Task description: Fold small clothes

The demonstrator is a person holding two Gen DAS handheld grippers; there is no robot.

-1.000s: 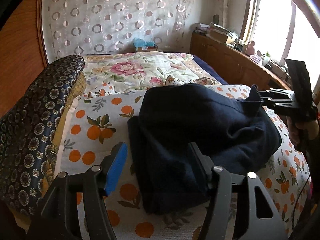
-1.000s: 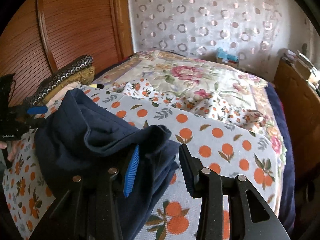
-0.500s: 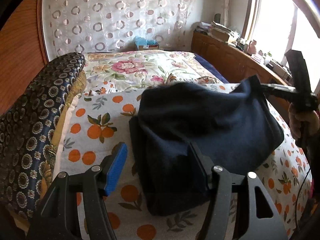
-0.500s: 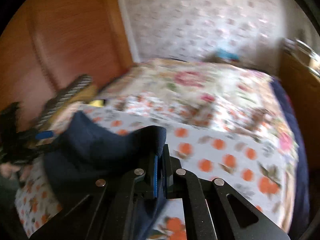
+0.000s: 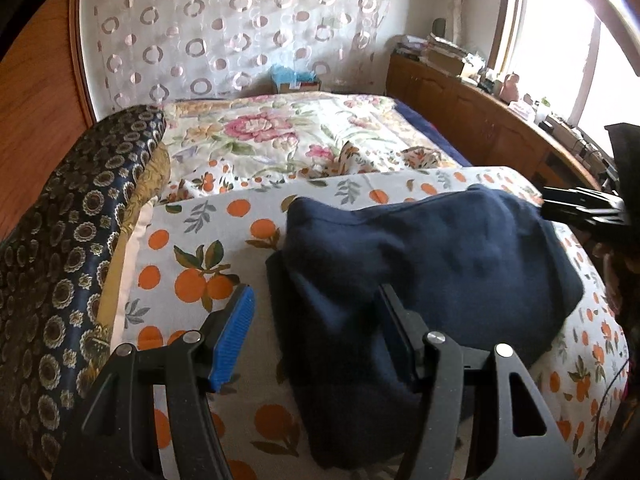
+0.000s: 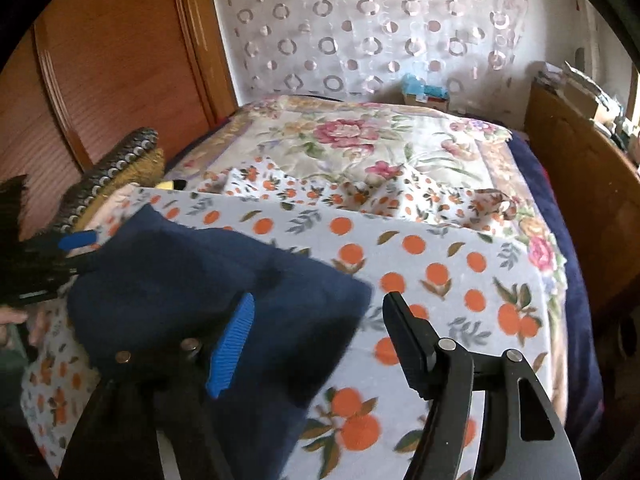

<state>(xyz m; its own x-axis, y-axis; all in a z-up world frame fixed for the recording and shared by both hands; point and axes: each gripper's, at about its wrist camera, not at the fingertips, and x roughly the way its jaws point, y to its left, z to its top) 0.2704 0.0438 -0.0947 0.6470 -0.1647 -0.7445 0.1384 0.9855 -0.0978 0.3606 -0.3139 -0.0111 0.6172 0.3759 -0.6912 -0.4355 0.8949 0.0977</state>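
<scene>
Our right gripper (image 6: 316,336) has just been opening, nothing pinched; our left gripper (image 5: 316,328) stands spread. The navy garment (image 5: 420,264) lies doubled over just ahead, still bulky: we judge folds remain.

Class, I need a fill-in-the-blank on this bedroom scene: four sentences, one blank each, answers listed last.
1. The garment being folded is dark ____.
2. The sheet beneath it is printed with ____.
3. The right gripper has jaws that stand ____.
4. The curtain behind the bed is patterned with ____.

Answers: blue; oranges; open; circles
</scene>
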